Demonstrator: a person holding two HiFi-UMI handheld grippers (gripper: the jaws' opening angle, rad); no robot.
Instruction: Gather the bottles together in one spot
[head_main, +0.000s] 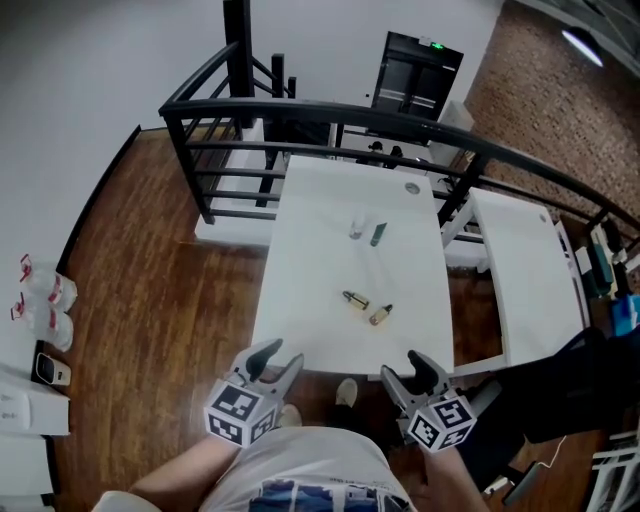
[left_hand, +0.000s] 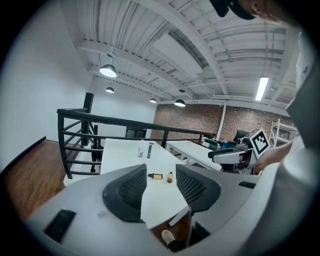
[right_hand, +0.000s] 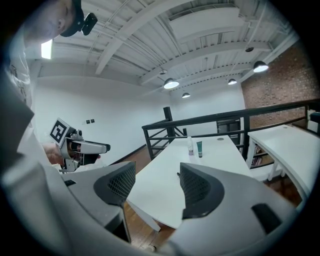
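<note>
On the white table (head_main: 320, 250) lie two small brown bottles (head_main: 355, 299) (head_main: 380, 315) on their sides near the middle. Farther back stand a clear bottle (head_main: 357, 226) and a dark green bottle (head_main: 378, 234), side by side. My left gripper (head_main: 278, 357) hovers at the table's near edge, open and empty. My right gripper (head_main: 405, 368) is beside it at the near right corner, also open with nothing between its fingers. The left gripper view shows both brown bottles (left_hand: 155, 175) (left_hand: 170, 177) beyond its open jaws. The right gripper view shows the clear bottle (right_hand: 190, 146) and the green bottle (right_hand: 199, 148) far ahead.
A black railing (head_main: 300, 110) runs behind the table and curves round to the right. A second white table (head_main: 525, 270) stands to the right. A small round disc (head_main: 412, 187) lies at the table's far end. A shelf with boxes (head_main: 35, 385) is at the left, on the wooden floor.
</note>
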